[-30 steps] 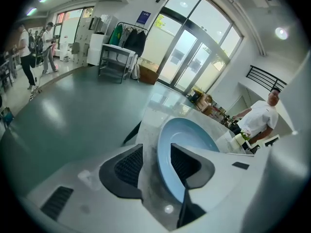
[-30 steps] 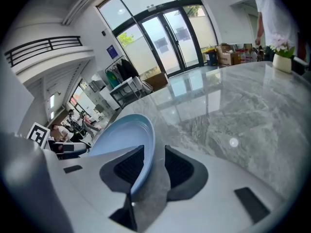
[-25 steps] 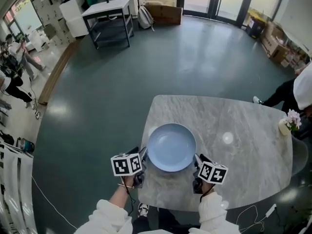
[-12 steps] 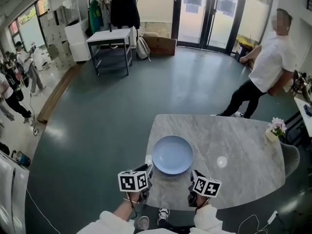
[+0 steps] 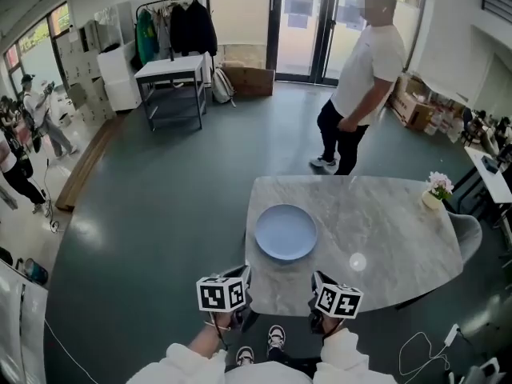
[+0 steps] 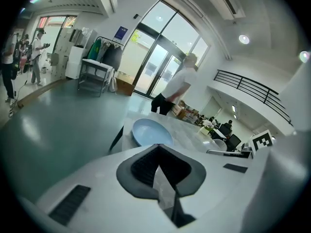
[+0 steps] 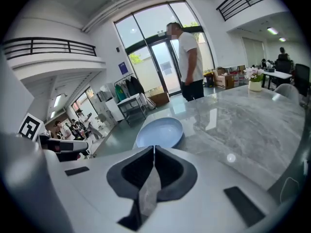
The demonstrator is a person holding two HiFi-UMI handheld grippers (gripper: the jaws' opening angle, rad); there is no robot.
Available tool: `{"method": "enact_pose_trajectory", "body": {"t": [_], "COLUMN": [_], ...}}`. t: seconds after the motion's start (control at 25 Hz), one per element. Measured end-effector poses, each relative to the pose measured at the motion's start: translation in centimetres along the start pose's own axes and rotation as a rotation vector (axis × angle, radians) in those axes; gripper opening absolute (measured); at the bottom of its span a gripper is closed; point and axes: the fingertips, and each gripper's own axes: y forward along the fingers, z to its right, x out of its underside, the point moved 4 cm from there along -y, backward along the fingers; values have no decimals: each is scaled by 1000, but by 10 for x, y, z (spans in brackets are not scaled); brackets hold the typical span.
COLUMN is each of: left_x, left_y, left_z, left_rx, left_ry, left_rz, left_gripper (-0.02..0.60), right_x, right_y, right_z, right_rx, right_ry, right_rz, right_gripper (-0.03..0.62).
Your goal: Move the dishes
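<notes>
The plate [image 5: 286,232] lies on the surface [image 5: 384,230], apart from both claws. The left claw [image 6: 156,145] is clenched, empty; the right claw [image 7: 154,147] has just been closing, tips together on nothing.

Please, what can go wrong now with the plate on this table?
The plate lies close to the table's left edge; a push could slide it off.
The left gripper and right gripper have just closed, empty; shut jaws could knock the plate.
A person stands by the far side and might bump the table.
</notes>
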Motion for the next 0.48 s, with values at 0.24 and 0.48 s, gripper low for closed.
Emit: {"method": "enact_pose_trajectory", "body": {"t": [0.24, 0.48], "left_x": [12, 22], "left_y": [-34, -54], "left_z": [2, 7], "left_rx": [20, 17], "left_ry": [48, 59], "left_rz": [27, 47], "left_gripper": [6, 8], "right_x": [25, 46], "right_y": [-38, -69], "right_z": [-26, -36], "right_rx": [25, 48], "right_ry": [17, 38], "right_rz": [92, 118], "right_gripper": [61, 61]}}
